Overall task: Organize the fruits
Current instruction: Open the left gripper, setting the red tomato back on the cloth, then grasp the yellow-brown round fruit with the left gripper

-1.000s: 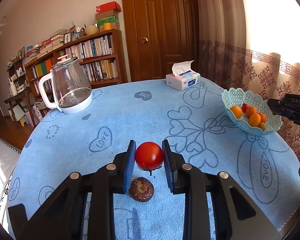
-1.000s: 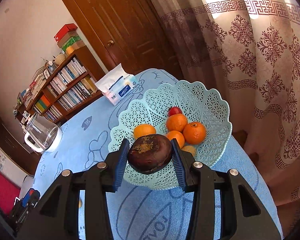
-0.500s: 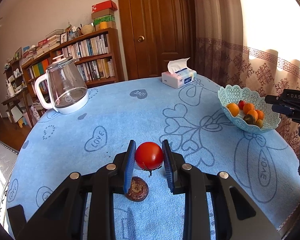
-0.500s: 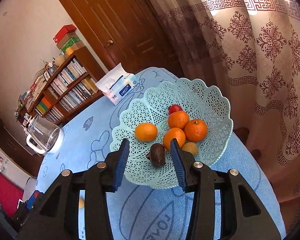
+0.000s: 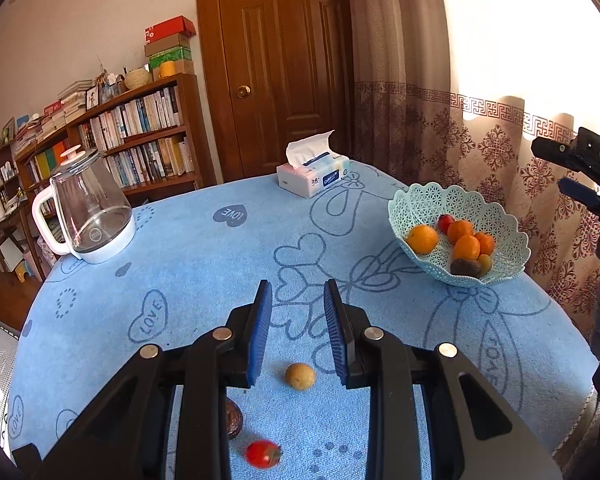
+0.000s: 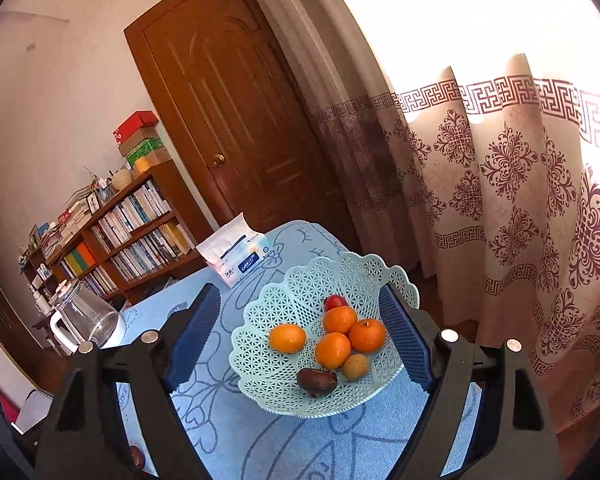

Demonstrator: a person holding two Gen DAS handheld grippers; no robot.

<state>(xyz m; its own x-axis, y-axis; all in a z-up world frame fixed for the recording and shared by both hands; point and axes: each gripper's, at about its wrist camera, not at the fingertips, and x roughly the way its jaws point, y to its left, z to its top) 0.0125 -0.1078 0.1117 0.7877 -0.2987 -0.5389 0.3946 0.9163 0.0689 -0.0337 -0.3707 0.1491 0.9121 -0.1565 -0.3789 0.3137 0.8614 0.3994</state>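
Red tomato (image 5: 262, 453) seen loose on blue tablecloth (image 5: 204, 264), below and behind left gripper (image 5: 297, 334) (fingers parted, nothing grasped). Right gripper (image 6: 300, 340) opening, empty, framed over basket (image 6: 276, 376). Left hand judged nearer.

From my left view the basket (image 5: 458, 210) sits on the counter (image 5: 204, 264) at right of frame, holding oranges (image 5: 421, 239). The kettle (image 5: 86, 206) stands far left and the tissue box (image 5: 314, 178) at upper centre. A tomato (image 5: 262, 454) lies at bottom centre.
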